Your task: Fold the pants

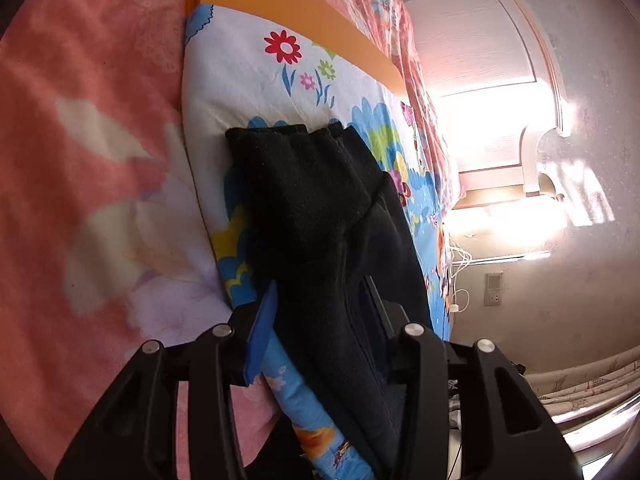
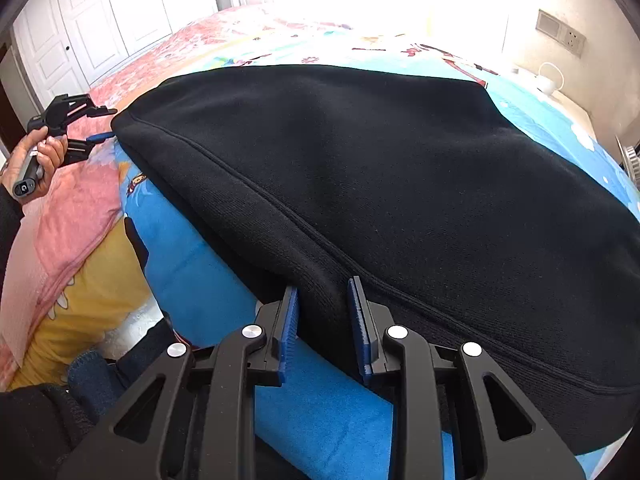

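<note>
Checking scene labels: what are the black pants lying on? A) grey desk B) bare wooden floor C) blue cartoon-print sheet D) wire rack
C: in both wrist views the black pants rest on a blue cartoon-print sheet, which lies over a pink floral cover.

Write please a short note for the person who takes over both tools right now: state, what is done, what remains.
Left tool: open; one end of the black pants lies between its fingers, not pinched.
Right tool: shut on the near edge of the pants.
Pants: lying in layers on the cartoon sheet.
Done: at least one fold seems made.
Left: probably grip with the left tool too, then fold across again.
</note>
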Action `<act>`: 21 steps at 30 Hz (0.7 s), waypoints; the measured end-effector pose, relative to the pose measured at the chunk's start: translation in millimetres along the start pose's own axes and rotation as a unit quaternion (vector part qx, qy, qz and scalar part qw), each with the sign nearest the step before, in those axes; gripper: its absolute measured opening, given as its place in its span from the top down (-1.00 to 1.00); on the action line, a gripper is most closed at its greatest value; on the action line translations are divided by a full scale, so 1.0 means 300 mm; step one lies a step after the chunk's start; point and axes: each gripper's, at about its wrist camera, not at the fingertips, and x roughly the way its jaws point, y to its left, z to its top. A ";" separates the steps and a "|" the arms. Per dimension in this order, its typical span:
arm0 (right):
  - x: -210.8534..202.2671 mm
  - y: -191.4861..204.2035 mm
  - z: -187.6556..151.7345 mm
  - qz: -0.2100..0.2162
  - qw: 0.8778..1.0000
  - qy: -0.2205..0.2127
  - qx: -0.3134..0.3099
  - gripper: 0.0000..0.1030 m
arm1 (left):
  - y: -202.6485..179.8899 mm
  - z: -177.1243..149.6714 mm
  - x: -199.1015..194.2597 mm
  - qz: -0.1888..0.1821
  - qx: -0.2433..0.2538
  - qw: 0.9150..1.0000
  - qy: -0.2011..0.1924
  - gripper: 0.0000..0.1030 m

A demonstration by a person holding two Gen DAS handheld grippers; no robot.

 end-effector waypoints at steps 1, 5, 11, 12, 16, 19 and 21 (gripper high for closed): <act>-0.013 -0.001 -0.001 0.004 1.000 0.003 0.000 0.33 | 0.000 0.003 0.009 0.004 -0.003 1.000 -0.002 0.19; -0.144 -0.063 -0.013 -0.020 0.998 -0.046 0.025 -0.72 | 0.014 0.018 0.056 0.004 -0.022 1.000 0.011 0.38; -0.242 -0.355 -0.075 -0.173 0.976 -0.046 0.123 -0.56 | -0.081 -0.017 -0.023 0.025 0.042 0.999 -0.024 0.77; -0.233 -0.405 -0.095 -0.206 0.969 -0.030 0.133 -0.45 | -0.085 -0.018 -0.026 0.025 0.047 0.998 -0.027 0.77; -0.199 -0.538 -0.178 -0.187 0.966 0.000 0.178 -0.23 | -0.021 -0.008 0.003 0.035 0.015 0.999 -0.007 0.78; -0.203 -0.525 -0.184 -0.200 0.966 0.004 0.161 -0.24 | -0.052 -0.019 -0.028 0.031 0.023 0.999 -0.016 0.78; -0.195 -0.520 -0.186 -0.208 0.965 0.007 0.159 -0.26 | -0.102 -0.021 -0.069 0.019 0.042 0.998 -0.031 0.78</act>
